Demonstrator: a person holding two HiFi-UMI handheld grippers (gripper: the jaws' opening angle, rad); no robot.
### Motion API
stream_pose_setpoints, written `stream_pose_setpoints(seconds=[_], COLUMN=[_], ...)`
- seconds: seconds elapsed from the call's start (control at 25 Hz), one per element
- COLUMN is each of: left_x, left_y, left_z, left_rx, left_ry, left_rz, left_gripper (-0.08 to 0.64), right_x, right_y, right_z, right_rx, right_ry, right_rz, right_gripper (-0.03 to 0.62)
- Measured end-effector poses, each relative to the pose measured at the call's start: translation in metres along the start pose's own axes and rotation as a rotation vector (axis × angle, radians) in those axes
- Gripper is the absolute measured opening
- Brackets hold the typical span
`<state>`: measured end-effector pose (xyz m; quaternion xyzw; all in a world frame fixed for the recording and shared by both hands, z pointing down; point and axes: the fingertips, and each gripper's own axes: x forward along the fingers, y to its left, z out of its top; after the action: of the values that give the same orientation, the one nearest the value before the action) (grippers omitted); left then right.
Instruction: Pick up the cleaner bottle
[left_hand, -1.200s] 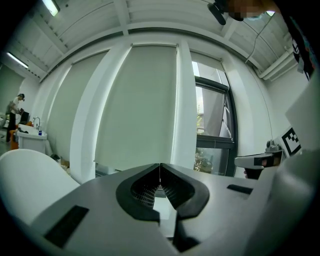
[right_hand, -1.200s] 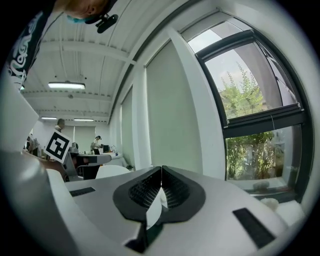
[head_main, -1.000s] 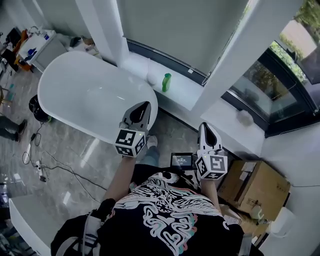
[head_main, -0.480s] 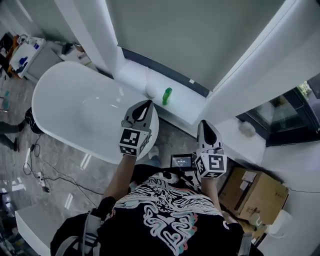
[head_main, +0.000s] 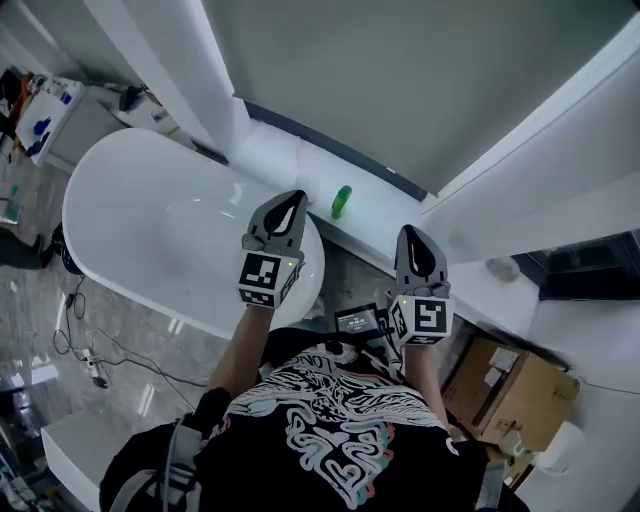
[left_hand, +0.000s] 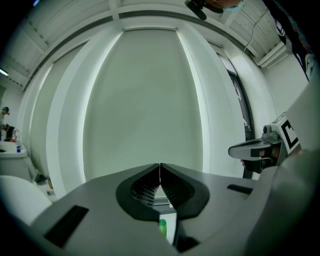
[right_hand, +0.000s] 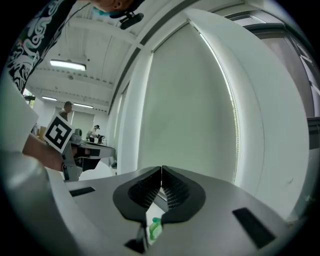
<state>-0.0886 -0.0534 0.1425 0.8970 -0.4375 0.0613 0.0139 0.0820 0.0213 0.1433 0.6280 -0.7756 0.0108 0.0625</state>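
Observation:
A small green cleaner bottle (head_main: 342, 201) stands upright on the white window ledge (head_main: 375, 210) behind the bathtub. It shows as a green speck low between the jaws in the left gripper view (left_hand: 162, 227) and in the right gripper view (right_hand: 155, 229). My left gripper (head_main: 294, 198) is shut and empty, its tip just left of the bottle and short of it. My right gripper (head_main: 413, 234) is also shut and empty, to the bottle's right and nearer me. Both point almost level toward the blind-covered window (head_main: 420, 90).
A white bathtub (head_main: 150, 230) lies under and left of the left gripper. Cardboard boxes (head_main: 515, 385) sit at the lower right. White window pillars (head_main: 170, 70) flank the blind. Cables trail on the marble floor (head_main: 80, 340) at left. People stand far off in the right gripper view.
Both grippers have travelled forward toward the window ledge, and the green bottle now sits closer to their tips. Both have stayed shut.

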Motion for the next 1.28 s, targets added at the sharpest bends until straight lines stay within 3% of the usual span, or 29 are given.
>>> stream_pose_setpoints(seconds=[0.24,0.44,0.6,1.0,1.28], left_x=[0.016,0.040,0.047,0.058,0.070], left_y=[0.003,-0.005,-0.004,0.017,0.023], left_z=[0.003,0.009,0.013,-0.022,-0.058], left_rx=[0.004,0.007,0.013,-0.034,-0.047], left_ry=[0.003,-0.008,-0.013,0.038,0.084], left_rz=[0.023,0.040,0.070,0.125,0.092], left_gripper=[0.017,0.017,0.017,0.018,0.018], right_x=[0.020,0.036,0.046,0.079,0.105], right_y=[-0.014,-0.030,-0.035,-0.033,-0.023], right_z=[0.011,0.009,0.007,-0.022,-0.054], right_rx=[0.020,-0.055,-0.050,-0.027,-0.019], right_ry=[-0.023,-0.016,-0.009,0.048,0.097], right_rz=[0.034,0.076,0.111,0.167,0.191], right_gripper=[0.028,0.028,0.028,0.028,0.028])
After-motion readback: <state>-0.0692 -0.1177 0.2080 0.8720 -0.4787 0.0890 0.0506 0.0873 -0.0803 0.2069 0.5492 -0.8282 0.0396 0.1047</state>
